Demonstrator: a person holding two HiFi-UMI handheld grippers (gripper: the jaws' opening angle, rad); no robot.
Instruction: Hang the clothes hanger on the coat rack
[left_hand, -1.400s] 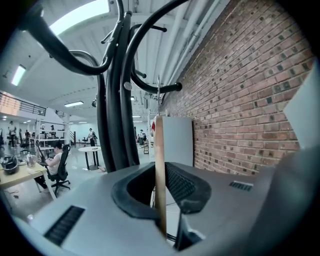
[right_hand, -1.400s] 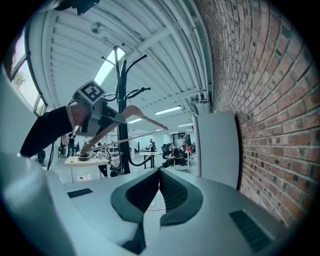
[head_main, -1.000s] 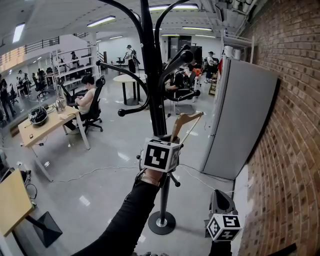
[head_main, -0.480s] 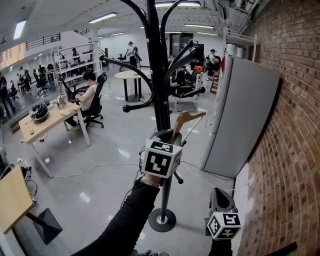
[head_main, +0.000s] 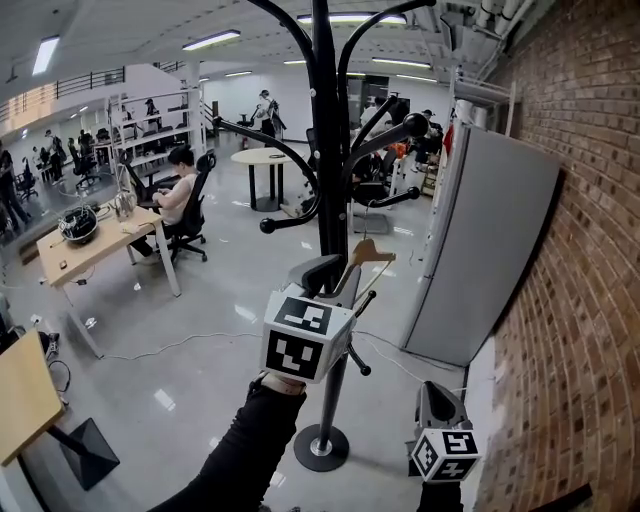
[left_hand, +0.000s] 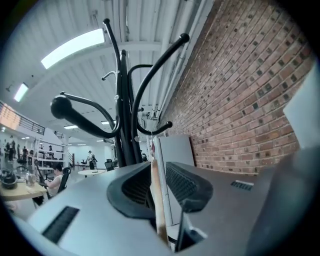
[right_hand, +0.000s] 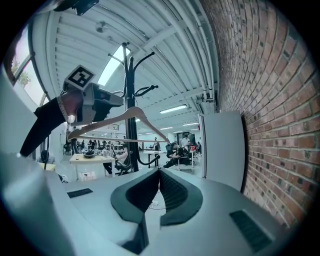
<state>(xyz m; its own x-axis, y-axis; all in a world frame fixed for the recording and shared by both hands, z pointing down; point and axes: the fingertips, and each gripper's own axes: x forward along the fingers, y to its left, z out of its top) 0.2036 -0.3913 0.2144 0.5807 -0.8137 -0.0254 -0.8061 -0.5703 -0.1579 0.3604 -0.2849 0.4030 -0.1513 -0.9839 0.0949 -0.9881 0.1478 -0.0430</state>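
The black coat rack (head_main: 323, 190) stands straight ahead, its curved hooks spreading overhead and its round base (head_main: 320, 447) on the floor. My left gripper (head_main: 332, 274) is raised right in front of the pole, shut on the wooden clothes hanger (head_main: 366, 254), which sticks up to the right of the pole, below the hooks. In the left gripper view the hanger's wood (left_hand: 155, 192) is pinched between the jaws, with the rack (left_hand: 124, 131) rising beyond. My right gripper (head_main: 436, 396) hangs low at the right, shut and empty. Its view shows the hanger (right_hand: 120, 122) beside the rack (right_hand: 131, 115).
A tall white cabinet (head_main: 480, 250) stands just right of the rack against a brick wall (head_main: 585, 300). At the left are a desk (head_main: 90, 250) with a seated person (head_main: 180, 200); a round table (head_main: 262, 160) and more people are farther back.
My left gripper with the hanger has shifted slightly lower and left in the view and tipped more upward, close to the pole. The right gripper has hardly moved.
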